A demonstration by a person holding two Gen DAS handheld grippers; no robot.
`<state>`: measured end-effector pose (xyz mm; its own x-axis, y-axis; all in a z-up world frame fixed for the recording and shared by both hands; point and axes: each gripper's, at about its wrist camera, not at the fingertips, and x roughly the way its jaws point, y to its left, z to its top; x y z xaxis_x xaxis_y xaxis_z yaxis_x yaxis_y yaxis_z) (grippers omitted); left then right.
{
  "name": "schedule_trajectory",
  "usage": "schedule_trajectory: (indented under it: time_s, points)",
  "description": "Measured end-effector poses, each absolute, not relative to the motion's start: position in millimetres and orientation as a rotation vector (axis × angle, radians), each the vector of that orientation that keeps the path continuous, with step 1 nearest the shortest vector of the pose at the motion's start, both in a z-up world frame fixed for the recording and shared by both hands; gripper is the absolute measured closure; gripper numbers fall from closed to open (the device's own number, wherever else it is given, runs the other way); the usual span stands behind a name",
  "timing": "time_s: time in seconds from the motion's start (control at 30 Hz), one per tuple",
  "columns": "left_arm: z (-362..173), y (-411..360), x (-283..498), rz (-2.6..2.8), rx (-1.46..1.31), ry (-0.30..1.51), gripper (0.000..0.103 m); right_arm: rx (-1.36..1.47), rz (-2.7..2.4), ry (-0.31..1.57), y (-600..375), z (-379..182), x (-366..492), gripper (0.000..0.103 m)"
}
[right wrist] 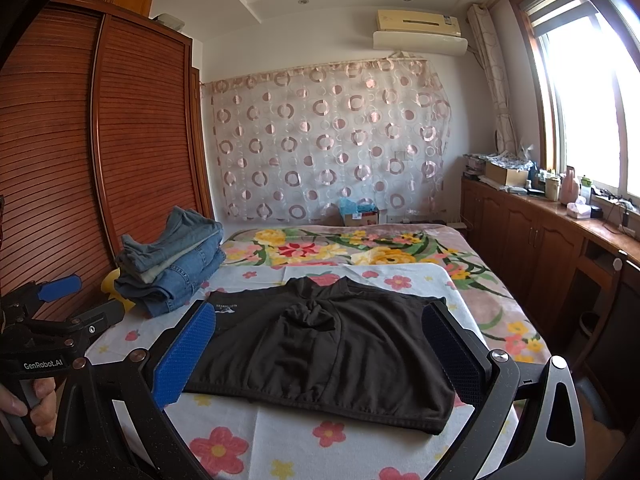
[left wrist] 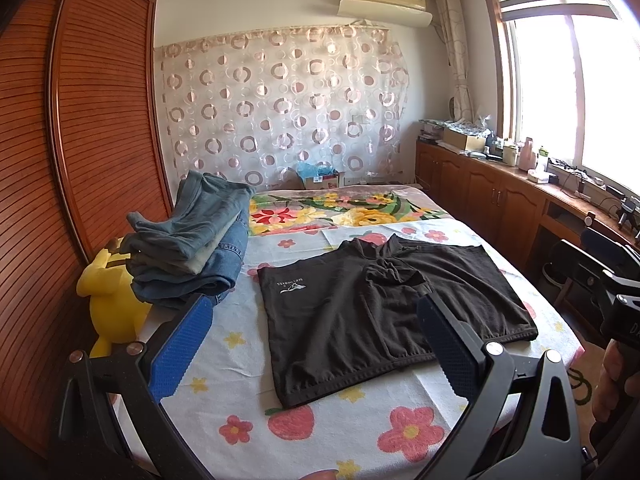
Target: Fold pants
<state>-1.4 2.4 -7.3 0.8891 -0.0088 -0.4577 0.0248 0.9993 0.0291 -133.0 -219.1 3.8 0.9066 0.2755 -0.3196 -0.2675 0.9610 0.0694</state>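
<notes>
Black soft-fabric pants [left wrist: 384, 312] lie part-folded on the flower-print bed [left wrist: 304, 436]; both hand-held grippers, left [left wrist: 316, 344] and right [right wrist: 320, 348], hover wide, empty; next likely grasp an edge to fold over.

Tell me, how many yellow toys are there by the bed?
1. The yellow toy sits at the bed's left edge beside the wooden wardrobe, partly behind the stack of folded jeans. More could be hidden behind that stack.

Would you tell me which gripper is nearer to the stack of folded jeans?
Left. The left gripper hangs just in front of the stack of folded jeans; the right gripper sits farther right, over the black pants.
</notes>
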Motion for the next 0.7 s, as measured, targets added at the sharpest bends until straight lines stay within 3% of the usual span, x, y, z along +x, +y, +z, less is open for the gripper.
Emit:
schedule_trajectory:
  time_s: [0.7]
  points:
    - [-16,-15,48,-0.124,0.079,0.521,0.001,0.016,0.232,0.286,-230,-6,-106,0.0]
